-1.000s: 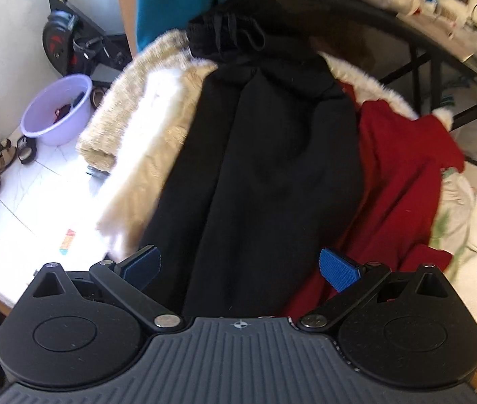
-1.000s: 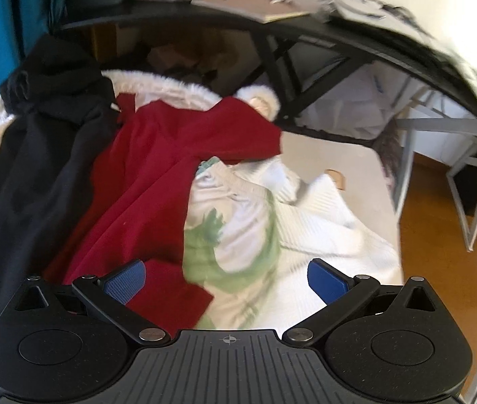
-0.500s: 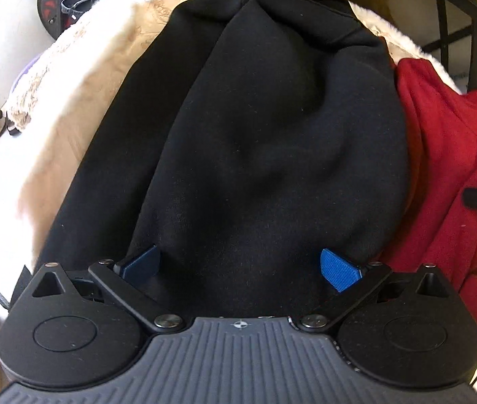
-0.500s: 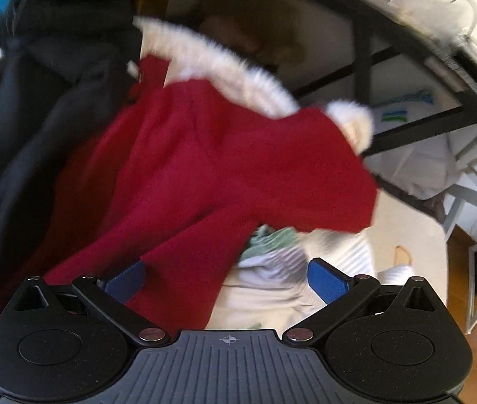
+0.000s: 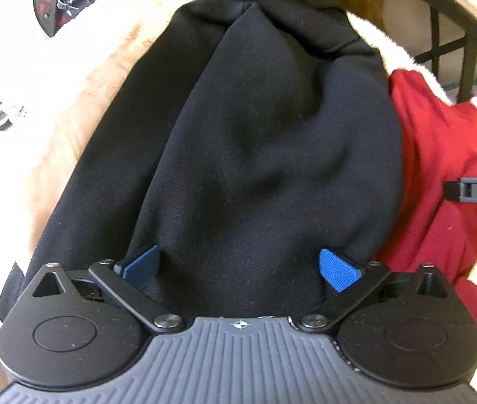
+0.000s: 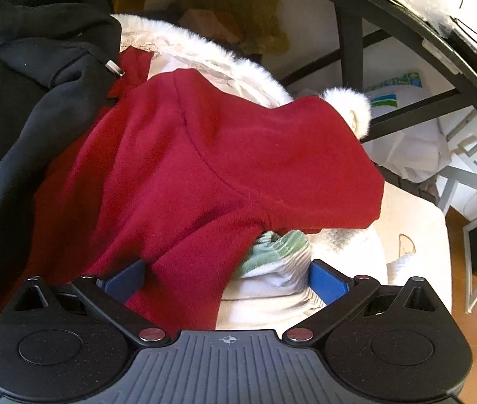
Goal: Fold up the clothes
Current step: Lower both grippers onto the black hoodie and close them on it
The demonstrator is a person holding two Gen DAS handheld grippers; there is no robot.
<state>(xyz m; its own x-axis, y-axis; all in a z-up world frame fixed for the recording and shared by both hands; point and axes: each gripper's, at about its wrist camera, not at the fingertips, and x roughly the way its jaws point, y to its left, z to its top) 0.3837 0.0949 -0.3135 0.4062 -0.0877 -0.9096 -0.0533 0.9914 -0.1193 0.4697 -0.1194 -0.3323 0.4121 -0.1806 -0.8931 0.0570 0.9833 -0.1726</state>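
The heap of clothes fills both views, so I read this as picking the first piece out of the pile, with no folding begun. Largest is the black hooded garment, spreading from the top centre of the left wrist view down to the bottom, draped over a cream fleece at the left, probably because everything was simply dumped together. Right of it lies the red fleece garment, which takes the middle of the right wrist view and overlaps a white and green piece at lower centre. White fur trim edges the pile near the top. My left gripper sits low in its frame with the black cloth bulging between its blue pads; its jaws have just been closing a little, yet they stand wide and I judge nothing is pinched. My right gripper is likewise spread, straddling the red hem and the white and green cloth, gripping neither. Its body shows as a small dark tip at the right edge of the left view.
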